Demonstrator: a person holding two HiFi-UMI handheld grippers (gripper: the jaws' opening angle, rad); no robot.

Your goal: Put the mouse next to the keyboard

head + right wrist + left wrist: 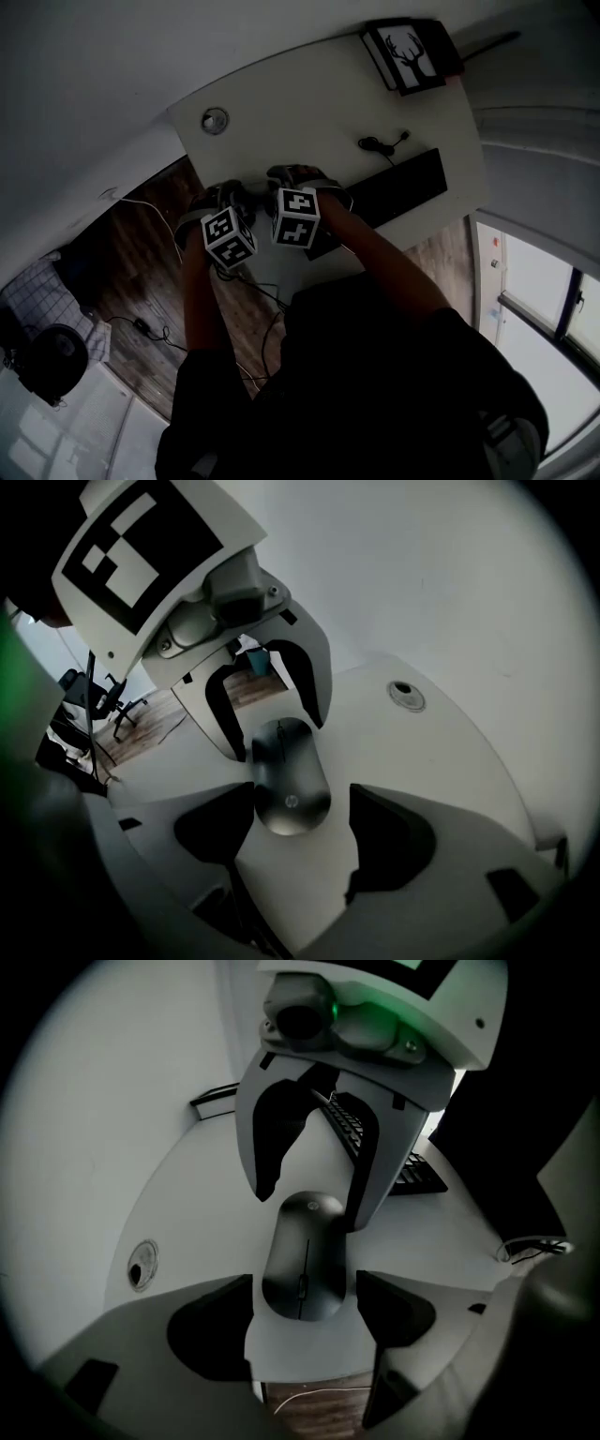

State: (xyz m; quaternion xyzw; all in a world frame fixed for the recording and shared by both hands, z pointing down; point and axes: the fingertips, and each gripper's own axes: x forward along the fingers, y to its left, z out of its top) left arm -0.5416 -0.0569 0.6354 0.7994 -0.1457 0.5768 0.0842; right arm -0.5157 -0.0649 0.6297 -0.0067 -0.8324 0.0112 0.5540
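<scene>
A black mouse (305, 1258) lies flat on the white desk (309, 103). My two grippers face each other over it. The left gripper (305, 1314) is open, its pads on either side of the mouse's near end with a gap on both sides. The right gripper (302, 841) is open too and straddles the other end of the mouse (289, 778) without pressing on it. A black keyboard (394, 192) lies to the right of the grippers; its keys (417, 1174) show behind the right gripper's fingers. In the head view the marker cubes (230, 236) hide the mouse.
A framed deer picture (410, 54) stands at the desk's far corner. A coiled black cable (380, 145) lies behind the keyboard. A round cable grommet (215, 120) sits in the desk at the left. Below the near edge are a wooden floor and loose cables (141, 326).
</scene>
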